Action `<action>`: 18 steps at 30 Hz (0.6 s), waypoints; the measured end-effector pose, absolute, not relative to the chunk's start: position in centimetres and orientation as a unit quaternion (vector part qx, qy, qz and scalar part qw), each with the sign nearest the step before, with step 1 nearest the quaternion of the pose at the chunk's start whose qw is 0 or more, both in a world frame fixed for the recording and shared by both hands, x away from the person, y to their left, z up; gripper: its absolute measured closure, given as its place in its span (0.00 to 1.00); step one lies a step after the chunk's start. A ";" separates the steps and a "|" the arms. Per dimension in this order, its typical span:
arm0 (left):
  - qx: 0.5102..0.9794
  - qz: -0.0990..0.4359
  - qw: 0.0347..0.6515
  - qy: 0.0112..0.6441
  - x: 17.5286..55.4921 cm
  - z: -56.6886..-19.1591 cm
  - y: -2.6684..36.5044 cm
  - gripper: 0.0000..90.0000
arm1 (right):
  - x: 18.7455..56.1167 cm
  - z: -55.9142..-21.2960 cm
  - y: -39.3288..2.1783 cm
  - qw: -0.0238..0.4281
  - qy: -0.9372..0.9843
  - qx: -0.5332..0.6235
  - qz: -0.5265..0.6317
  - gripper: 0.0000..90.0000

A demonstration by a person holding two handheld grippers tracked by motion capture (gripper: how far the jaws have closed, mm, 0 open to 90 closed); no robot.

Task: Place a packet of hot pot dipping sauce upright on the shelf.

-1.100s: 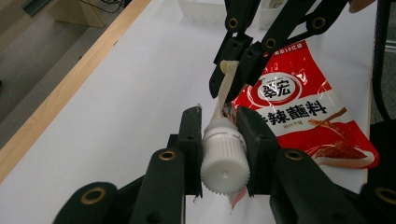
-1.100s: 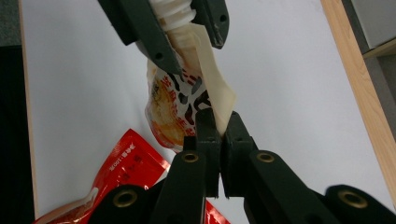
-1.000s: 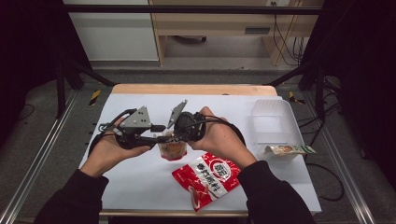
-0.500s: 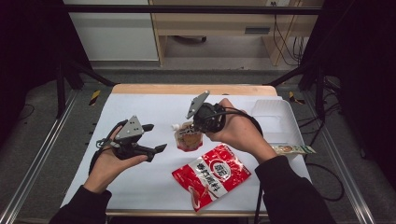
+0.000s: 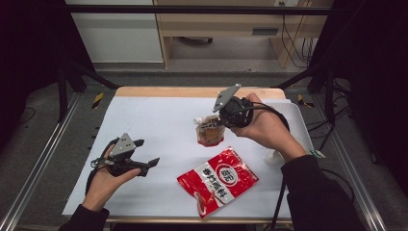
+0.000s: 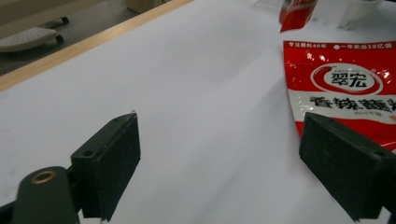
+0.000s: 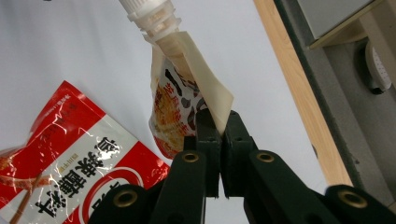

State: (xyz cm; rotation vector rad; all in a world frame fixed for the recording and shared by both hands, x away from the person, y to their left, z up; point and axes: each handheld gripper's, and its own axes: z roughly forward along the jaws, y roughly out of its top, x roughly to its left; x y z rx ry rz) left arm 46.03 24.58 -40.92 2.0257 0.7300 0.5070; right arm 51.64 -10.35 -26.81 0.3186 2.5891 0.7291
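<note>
High view first: right tongs [image 5: 217,123] clamped tight on the side edge of the spouted pouch [image 5: 210,134], pouch hanging in the air over the far middle of the tabletop [image 5: 159,120], just beyond the red packet [image 5: 219,180] lying flat near the front edge. Left tongs [image 5: 146,152] low at the near left, well apart from both, jaws wide after just opening, nothing between them. Main risk, as a judgement: a slip. Only a thin strip of the side seam pinched, full weight dangling below, so any swing or quick turn likely to peel the film out of the pads and drop the pouch onto the red packet or the bare surface. Second risk: with the white spout [image 7: 149,16] tilted away and down from the grip, possible leak if the cap proves loose; impossible to tell from these frames whether sealed. Third: a clumsy handover, if attempted, with the free tongs so far off. Right gripper view gives what the high view cannot: exactly how little film sits between the pads, plus the fold of the seam sticking out past them. Left gripper view adds the empty gap between its own pads and the packet's printed face close by. High view alone gives the spacing of both hands.
</note>
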 end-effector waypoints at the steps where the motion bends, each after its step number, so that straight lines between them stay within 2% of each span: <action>1: 0.819 0.206 0.447 0.295 46.0 -41.1 24.7 0.13 | 51.6 -26.7 -10.7 0.218 0.932 0.116 0.266 0.98; 18: 0.816 0.218 0.428 0.322 44.7 -43.8 27.5 0.10 | 51.7 -25.8 -15.2 0.235 0.923 0.132 0.276 0.98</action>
